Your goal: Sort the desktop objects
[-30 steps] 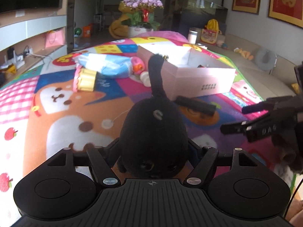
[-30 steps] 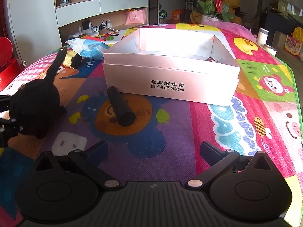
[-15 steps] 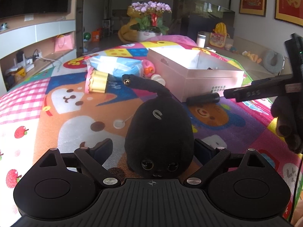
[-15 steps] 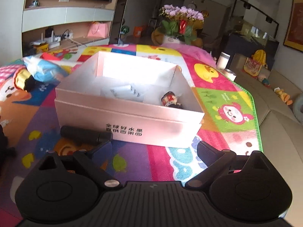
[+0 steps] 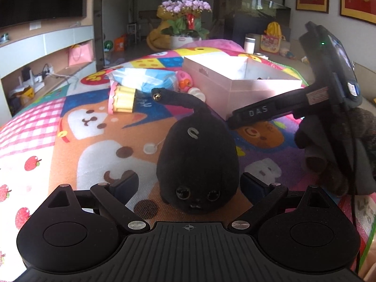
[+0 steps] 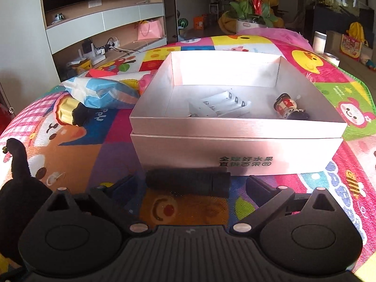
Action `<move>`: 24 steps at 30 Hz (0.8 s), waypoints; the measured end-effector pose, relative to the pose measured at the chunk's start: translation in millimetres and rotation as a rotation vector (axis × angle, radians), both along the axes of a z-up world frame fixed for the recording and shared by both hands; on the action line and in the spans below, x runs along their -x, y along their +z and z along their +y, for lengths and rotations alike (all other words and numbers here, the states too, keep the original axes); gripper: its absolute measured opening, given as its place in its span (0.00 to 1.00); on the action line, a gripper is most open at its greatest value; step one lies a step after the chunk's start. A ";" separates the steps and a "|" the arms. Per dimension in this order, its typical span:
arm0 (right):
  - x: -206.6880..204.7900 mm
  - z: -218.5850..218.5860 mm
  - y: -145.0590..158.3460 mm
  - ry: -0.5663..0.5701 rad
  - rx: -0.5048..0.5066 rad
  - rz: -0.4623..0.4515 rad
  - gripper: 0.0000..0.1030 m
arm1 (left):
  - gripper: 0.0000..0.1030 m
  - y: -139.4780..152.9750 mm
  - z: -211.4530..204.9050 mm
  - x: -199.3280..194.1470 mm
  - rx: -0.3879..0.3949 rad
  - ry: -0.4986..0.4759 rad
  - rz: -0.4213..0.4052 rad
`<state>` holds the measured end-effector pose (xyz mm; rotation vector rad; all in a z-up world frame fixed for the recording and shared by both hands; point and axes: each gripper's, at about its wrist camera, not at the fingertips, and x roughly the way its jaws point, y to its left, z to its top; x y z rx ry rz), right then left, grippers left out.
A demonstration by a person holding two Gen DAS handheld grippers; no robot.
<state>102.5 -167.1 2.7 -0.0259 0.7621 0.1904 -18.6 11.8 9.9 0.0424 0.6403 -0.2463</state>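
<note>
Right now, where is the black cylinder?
In the right wrist view, the black cylinder lies crosswise on the mat between the open right claw fingers, just in front of the silver box.

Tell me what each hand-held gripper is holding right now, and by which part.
Neither holds anything yet. The left hand-held gripper stands open around the black plush toy; the right hand-held gripper is open around the black cylinder.

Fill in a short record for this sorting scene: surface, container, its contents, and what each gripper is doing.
surface: colourful cartoon mat
container: open silver box
contents: white battery holder; small toy figure
left gripper: jaws open either side of black plush toy, not gripping
right gripper: jaws open around black cylinder lying against the box front
</note>
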 end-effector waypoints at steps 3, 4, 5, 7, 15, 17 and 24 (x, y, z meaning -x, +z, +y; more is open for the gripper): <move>1.6 4.6 -1.2 0.003 0.035 -0.022 0.76 | 0.95 0.3 -0.3 4.0 -0.012 -0.005 0.008; 3.7 3.1 0.4 0.013 0.031 -0.023 0.74 | 0.95 0.2 -0.7 5.2 -0.020 -0.006 0.010; 5.3 -0.2 1.9 0.017 0.019 -0.013 0.74 | 0.95 0.0 -0.9 6.0 -0.030 -0.007 0.011; 13.4 -8.2 4.0 0.026 -0.008 -0.006 0.74 | 0.95 -0.4 -0.4 6.8 -0.057 -0.006 0.012; 69.7 -36.0 3.3 0.068 0.054 -0.032 0.74 | 0.98 1.9 20.2 1.5 -0.201 0.084 -0.002; 80.3 -42.1 3.2 0.065 0.073 -0.044 0.74 | 0.97 0.9 26.3 -1.0 -0.264 0.134 -0.004; 91.0 -49.3 1.6 0.045 0.074 -0.073 0.74 | 0.99 25.0 57.6 4.5 0.022 0.148 0.044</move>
